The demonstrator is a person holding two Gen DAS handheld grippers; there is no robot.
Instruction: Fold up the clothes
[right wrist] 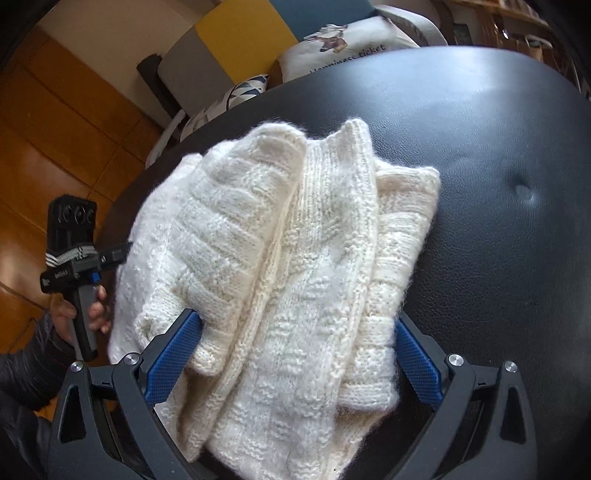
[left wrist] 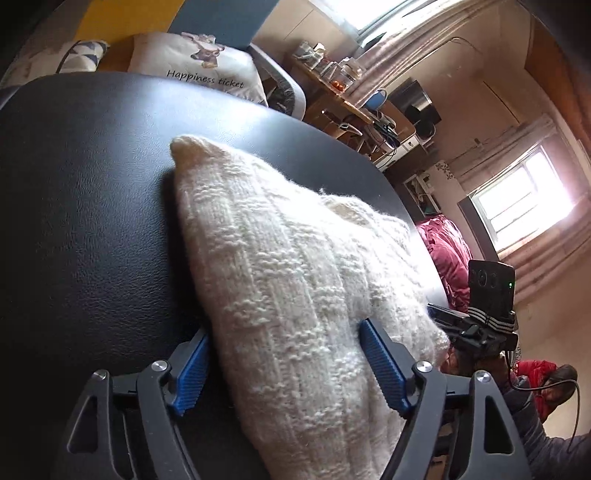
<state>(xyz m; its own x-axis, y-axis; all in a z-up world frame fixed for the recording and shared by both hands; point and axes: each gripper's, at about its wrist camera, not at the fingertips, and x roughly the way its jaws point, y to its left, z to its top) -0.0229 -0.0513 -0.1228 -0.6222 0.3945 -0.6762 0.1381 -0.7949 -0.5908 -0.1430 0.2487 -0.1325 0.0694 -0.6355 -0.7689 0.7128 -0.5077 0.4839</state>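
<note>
A black padded leather surface (right wrist: 498,155) with a tufted dimple fills the foreground. Behind it a white cushion (left wrist: 199,66) printed "Happiness ticket" and a patterned blue-and-white cushion (left wrist: 83,55) are seen against yellow and blue panels (right wrist: 236,26). A wooden floor (right wrist: 48,122) is shown in the right wrist view. A cluttered wooden shelf (left wrist: 332,85) with jars and a blue kettle (left wrist: 375,99) is set by a curtained wall. Strong daylight is admitted through a barred window (left wrist: 524,199), and a crumpled red quilt (left wrist: 447,254) is seen below it.
</note>
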